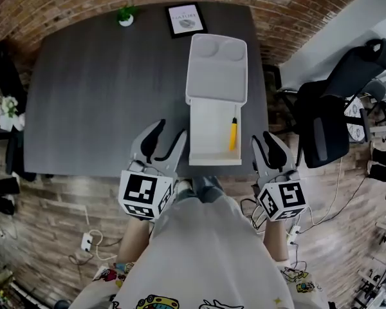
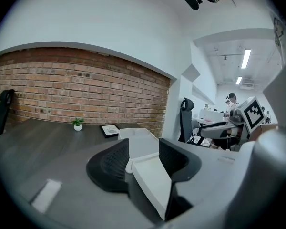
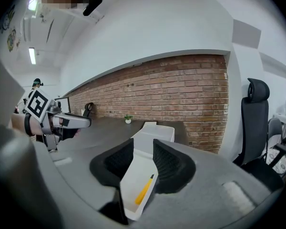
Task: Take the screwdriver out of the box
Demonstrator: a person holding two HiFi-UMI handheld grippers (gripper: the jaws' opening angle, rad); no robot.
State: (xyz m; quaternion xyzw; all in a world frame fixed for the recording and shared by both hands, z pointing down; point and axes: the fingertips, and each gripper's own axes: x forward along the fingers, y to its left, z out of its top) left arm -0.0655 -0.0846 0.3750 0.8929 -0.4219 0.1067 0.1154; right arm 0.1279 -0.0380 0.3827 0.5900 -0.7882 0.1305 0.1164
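An open white box (image 1: 206, 137) lies on the dark grey table (image 1: 109, 89) near its front edge, with the lid (image 1: 217, 69) flipped back behind it. A yellow screwdriver (image 1: 233, 134) rests along the box's right inner side; the right gripper view shows the screwdriver (image 3: 144, 190) in the box (image 3: 132, 178) just beyond the jaws. My left gripper (image 1: 167, 137) hovers open at the table's edge, left of the box, nothing between its fingers. My right gripper (image 1: 269, 143) is open at the box's right, off the table's corner. In the left gripper view, the left gripper (image 2: 143, 149) frames the box (image 2: 152, 182).
A small potted plant (image 1: 125, 15) and a framed card (image 1: 185, 19) stand at the table's far edge. A black office chair (image 1: 347, 102) is to the right of the table, another plant (image 1: 8, 106) to the left. Cables and a power strip (image 1: 87, 241) lie on the brick floor.
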